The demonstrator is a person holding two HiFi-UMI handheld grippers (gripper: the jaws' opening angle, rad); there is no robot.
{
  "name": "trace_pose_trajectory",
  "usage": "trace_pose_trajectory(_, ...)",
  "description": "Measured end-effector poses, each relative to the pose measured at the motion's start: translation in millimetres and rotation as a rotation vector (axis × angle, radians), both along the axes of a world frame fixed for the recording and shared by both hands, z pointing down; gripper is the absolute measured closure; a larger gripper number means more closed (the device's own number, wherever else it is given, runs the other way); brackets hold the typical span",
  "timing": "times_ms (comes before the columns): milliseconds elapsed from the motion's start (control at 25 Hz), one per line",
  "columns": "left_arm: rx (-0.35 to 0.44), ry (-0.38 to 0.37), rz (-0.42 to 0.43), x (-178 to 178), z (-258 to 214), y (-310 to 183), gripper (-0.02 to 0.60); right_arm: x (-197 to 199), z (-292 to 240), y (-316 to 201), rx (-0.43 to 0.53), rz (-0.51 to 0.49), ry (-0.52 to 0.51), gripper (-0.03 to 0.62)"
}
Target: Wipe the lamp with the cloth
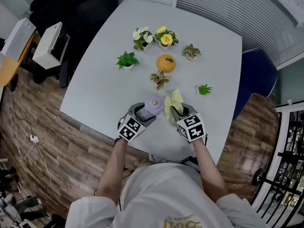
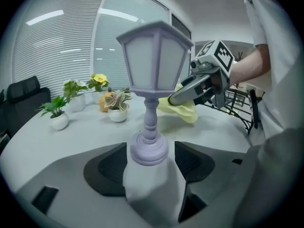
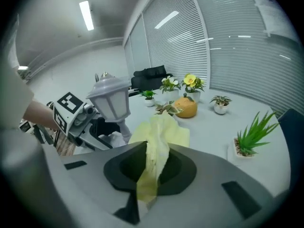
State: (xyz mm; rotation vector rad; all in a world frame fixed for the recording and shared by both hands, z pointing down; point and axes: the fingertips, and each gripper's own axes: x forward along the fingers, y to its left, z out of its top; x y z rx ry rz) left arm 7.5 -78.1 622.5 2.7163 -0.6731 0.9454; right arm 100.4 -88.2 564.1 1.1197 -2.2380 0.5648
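Holding lamp (image 1: pixel 154 103) upright: long axis vertical, lantern head on top, round foot at the bottom. Keeping it over the near edge of table (image 1: pixel 104 80), in front of the potted plants (image 1: pixel 127 60); can't tell whether resting or lifted. Clamping the foot between the jaws of left gripper (image 2: pixel 151 163), spread wide around it. Pinching a fold of yellow cloth (image 1: pixel 174 101) in right gripper (image 3: pixel 152 167), jaws closed on it, with loose end flopping forward just beside the lamp head; can't confirm contact. Reaching both forearms forward from the torso, close together, grippers tilted down toward the tabletop, marker cubes facing up. Aiming right gripper at the lamp from its right side.
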Motion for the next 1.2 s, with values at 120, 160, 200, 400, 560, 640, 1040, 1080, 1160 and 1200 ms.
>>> trace_pose_trajectory(120, -0.041, 0.114, -0.121, -8, -15, 9, 0.276, 1, -23, 6, 0.042, 0.079, -0.113, 0.545)
trace_pose_trajectory(160, -0.046, 0.157, -0.166, -12, -21, 12, 0.276, -1, -30, 9, 0.054, 0.094, -0.158, 0.545)
trace_pose_trajectory(200, -0.04, 0.199, -0.21, -17, -30, 15, 0.277, -3, -37, 13, 0.067, 0.107, -0.193, 0.545)
trace_pose_trajectory(400, 0.097, 0.34, -0.394, -40, -89, 32, 0.443, 0, -69, 37, 0.151, 0.18, -0.277, 0.546)
trace_pose_trajectory(560, 0.179, 0.382, -0.439, -44, -131, 52, 0.515, -2, -97, 59, 0.213, 0.208, -0.363, 0.546)
trace_pose_trajectory(640, 0.213, 0.388, -0.45, -45, -150, 58, 0.546, -6, -112, 70, 0.241, 0.204, -0.407, 0.546)
trace_pose_trajectory(1040, 0.334, 0.403, -0.52, -56, -226, 75, 0.578, -13, -169, 108, 0.452, 0.179, -0.236, 0.545)
trace_pose_trajectory(1080, 0.346, 0.402, -0.523, -56, -231, 77, 0.579, -14, -173, 111, 0.465, 0.172, -0.222, 0.546)
trace_pose_trajectory(1160, 0.365, 0.403, -0.525, -55, -238, 81, 0.58, -15, -177, 117, 0.477, 0.163, -0.207, 0.546)
trace_pose_trajectory(1200, 0.373, 0.402, -0.525, -55, -241, 83, 0.58, -15, -178, 119, 0.479, 0.161, -0.204, 0.546)
